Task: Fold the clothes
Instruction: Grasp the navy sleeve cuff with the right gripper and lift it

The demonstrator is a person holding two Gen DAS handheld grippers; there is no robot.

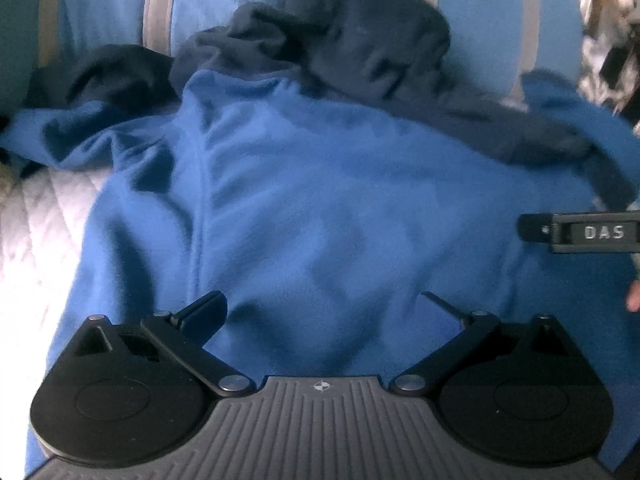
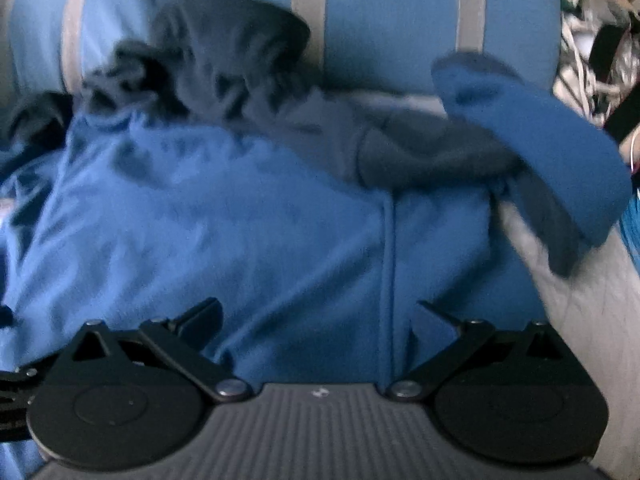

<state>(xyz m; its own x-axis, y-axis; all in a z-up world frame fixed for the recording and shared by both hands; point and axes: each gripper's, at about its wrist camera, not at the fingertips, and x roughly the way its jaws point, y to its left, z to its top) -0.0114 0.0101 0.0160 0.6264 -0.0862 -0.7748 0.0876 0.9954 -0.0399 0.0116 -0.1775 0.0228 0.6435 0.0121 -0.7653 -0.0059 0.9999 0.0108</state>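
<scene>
A blue fleece garment (image 1: 304, 200) lies spread on a bed, its dark grey hood (image 1: 360, 36) bunched at the far end. My left gripper (image 1: 320, 308) hovers open just above the garment's near part, nothing between its fingers. The right gripper's finger (image 1: 576, 232), marked DAS, pokes in from the right edge. In the right wrist view the same blue garment (image 2: 240, 216) fills the middle, with the grey hood (image 2: 228, 48) at the back and a sleeve (image 2: 536, 140) with grey lining flopped out to the right. My right gripper (image 2: 316, 308) is open over the garment near a vertical seam.
Blue pillows with grey stripes (image 1: 480, 8) stand behind the garment. A white quilted bedspread (image 1: 44, 216) shows at the left, and the same bedspread (image 2: 592, 312) runs along the right. Clutter (image 2: 592, 40) sits beyond the bed at the far right.
</scene>
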